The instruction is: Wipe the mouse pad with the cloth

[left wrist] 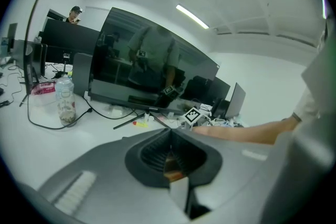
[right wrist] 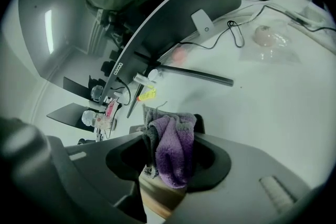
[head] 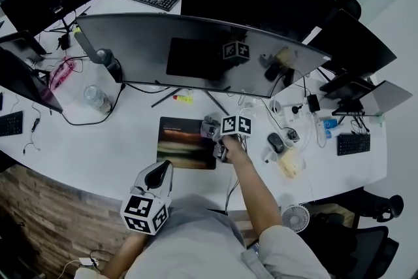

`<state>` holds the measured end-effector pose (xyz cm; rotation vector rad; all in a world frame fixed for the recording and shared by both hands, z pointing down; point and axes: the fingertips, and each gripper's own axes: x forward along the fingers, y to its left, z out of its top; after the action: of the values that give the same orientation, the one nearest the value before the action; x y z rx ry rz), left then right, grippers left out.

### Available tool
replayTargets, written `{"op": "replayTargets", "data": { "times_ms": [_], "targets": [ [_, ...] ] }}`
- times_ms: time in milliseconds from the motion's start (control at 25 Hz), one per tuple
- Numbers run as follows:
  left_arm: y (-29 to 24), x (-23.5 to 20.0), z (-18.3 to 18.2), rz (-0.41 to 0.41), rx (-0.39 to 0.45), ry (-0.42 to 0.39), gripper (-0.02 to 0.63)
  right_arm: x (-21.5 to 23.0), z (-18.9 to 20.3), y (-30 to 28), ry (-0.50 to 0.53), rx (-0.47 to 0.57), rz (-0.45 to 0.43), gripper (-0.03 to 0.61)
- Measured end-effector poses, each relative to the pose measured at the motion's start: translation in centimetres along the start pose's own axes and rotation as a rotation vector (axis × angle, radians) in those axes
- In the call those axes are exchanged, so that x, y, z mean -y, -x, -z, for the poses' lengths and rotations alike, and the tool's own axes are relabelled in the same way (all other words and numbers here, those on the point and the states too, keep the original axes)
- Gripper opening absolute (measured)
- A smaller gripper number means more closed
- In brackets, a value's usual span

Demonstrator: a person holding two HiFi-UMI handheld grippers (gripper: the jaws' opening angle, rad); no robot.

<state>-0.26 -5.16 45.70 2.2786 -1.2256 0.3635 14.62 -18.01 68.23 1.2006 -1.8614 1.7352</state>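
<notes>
Down at the left, by the desk's near edge, my left gripper (head: 159, 172) hangs off the pad (head: 186, 144), jaws together on nothing. The pad lies flat in front of the monitor (head: 196, 52). My right gripper (head: 219, 144) sits at the pad's right edge, clamped on the bunched purple-grey cloth (right wrist: 176, 152). I can't tell whether the cloth touches the pad.

I'd press the wad flat, sweep leftward in overlapping passes, and steady the pad's near left corner with the left gripper so it doesn't slide.

A bottle (head: 96, 98) and cable stand well left. The monitor's stand legs and a yellow marker (head: 183, 98) lie just behind the pad, limiting far strokes. The mouse (head: 275, 142) sits to the right, clear.
</notes>
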Motion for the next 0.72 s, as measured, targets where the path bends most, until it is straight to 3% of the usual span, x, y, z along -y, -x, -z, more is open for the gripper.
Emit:
{"op": "replayTargets", "data": {
  "times_ms": [720],
  "targets": [
    [-1.8, -0.5, -0.4, 0.051, -0.015, -0.007, 0.000, 3.0, -0.6, 2.3, -0.038, 0.032, 0.046, 0.192]
  ]
}}
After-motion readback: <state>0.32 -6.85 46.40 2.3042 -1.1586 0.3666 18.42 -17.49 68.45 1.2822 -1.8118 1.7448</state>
